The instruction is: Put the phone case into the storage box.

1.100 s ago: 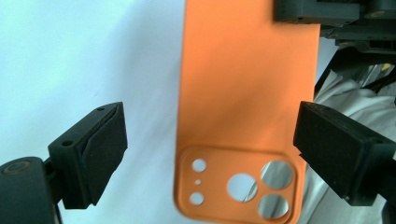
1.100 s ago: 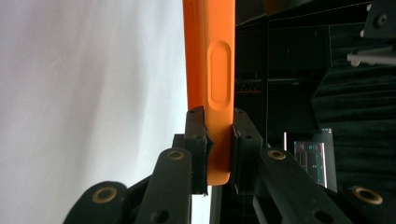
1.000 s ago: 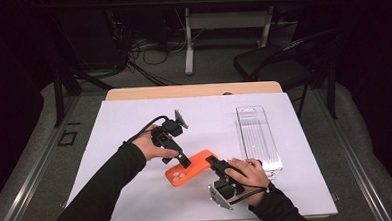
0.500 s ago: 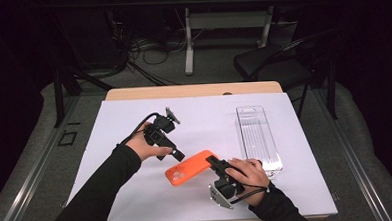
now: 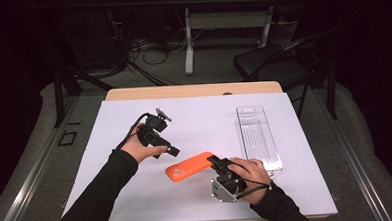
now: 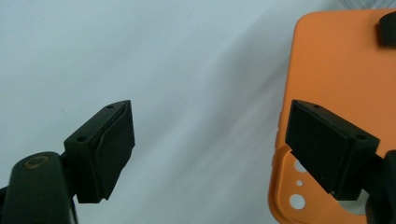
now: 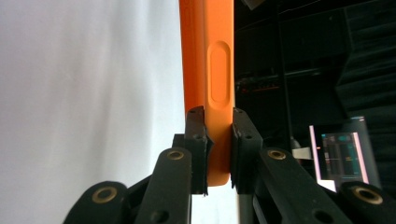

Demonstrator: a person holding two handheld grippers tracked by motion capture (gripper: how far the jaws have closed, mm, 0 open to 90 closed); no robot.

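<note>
1. My right gripper (image 7: 218, 149) is clamped across the thin edge of the orange phone case (image 5: 191, 165), taking it at the end nearest my right hand (image 5: 247, 173). In the right gripper view the jaws press on both faces just below the long raised side-button.

2. The case sits low over the white table (image 5: 288, 196), near the front middle, between my two hands — its far end, the one with the camera cut-outs, points toward my left gripper (image 5: 171, 150). Whether that far end touches the table I cannot tell.

3. My left gripper is released — jaws spread wide with nothing between them, hovering just beside the case's cut-out end. In the left gripper view the case (image 6: 336, 93) lies partly behind the right-hand jaw.

4. Handling, as I judge it: light, an empty shell by the look of the open camera holes. Probably rubbery and bendy rather than stiff, so a one-end grip may let the free end droop. The matte surface should give the pads good bite, and breakage is unlikely.

5. Best holds: across the side walls or the short ends. I would avoid the cut-out corner, where the material is thinnest.

6. Around: a clear plastic tray (image 5: 258, 138) lies to the right, close behind my right hand but apart from the case. A swing rightward could clip it.

7. The cable on my left gripper trails back over the wrist, away from the case.
</note>
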